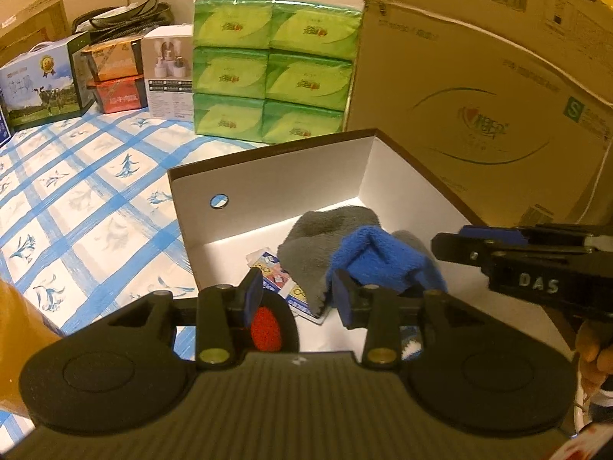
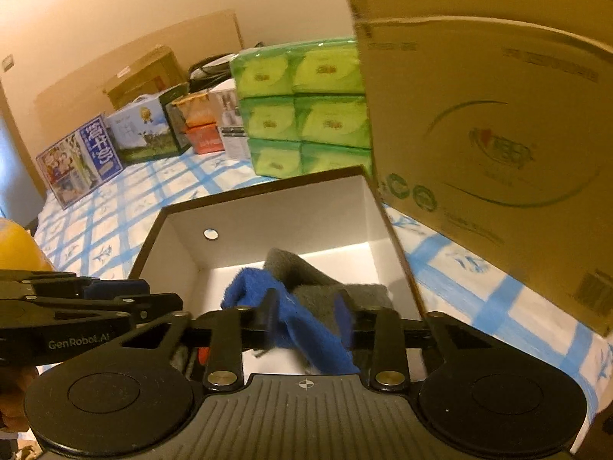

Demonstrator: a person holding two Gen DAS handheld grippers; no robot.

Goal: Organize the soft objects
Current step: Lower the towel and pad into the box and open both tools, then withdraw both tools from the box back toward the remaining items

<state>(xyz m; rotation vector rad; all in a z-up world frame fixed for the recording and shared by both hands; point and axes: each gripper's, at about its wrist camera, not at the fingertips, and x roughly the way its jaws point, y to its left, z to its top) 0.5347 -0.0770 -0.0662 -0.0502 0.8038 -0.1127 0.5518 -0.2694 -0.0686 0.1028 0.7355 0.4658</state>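
An open white-lined box stands on the checked cloth. In it lie a grey fleece cloth and a blue fleece cloth on top of it. My left gripper is open over the box's near end, just short of the cloths; a red soft thing shows between its fingers lower down. My right gripper is open, its fingers either side of the blue cloth. It also shows in the left wrist view at the right.
A stack of green tissue packs and a large cardboard carton stand behind the box. Several small product boxes line the far left. Printed leaflets lie in the box.
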